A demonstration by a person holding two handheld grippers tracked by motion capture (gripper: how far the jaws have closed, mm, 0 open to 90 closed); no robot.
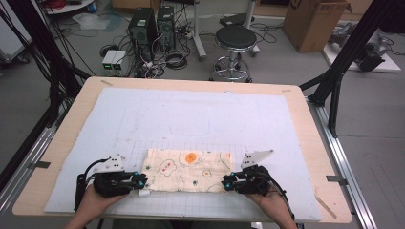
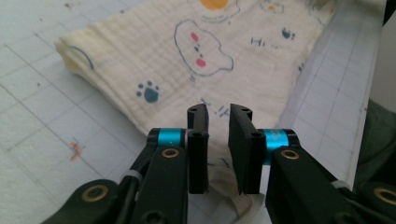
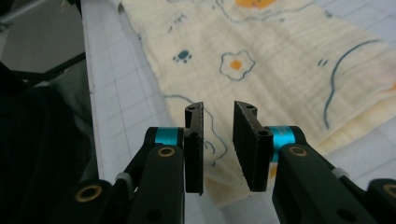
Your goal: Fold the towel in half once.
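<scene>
Both grippers, left [image 2: 218,116] and right [image 3: 218,114], hover over the folded cloth's [image 1: 188,169] near corners (jaws narrowly apart, apparently gripping nothing).

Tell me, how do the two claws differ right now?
The left claw sits at the cloth's left end; the right claw sits at its right end. In its own view the left claw has the narrower gap and is over the corner with a white tag; the right claw gapes a little wider over a plain corner. Both are open, with jaws over the cloth's near edge.
</scene>
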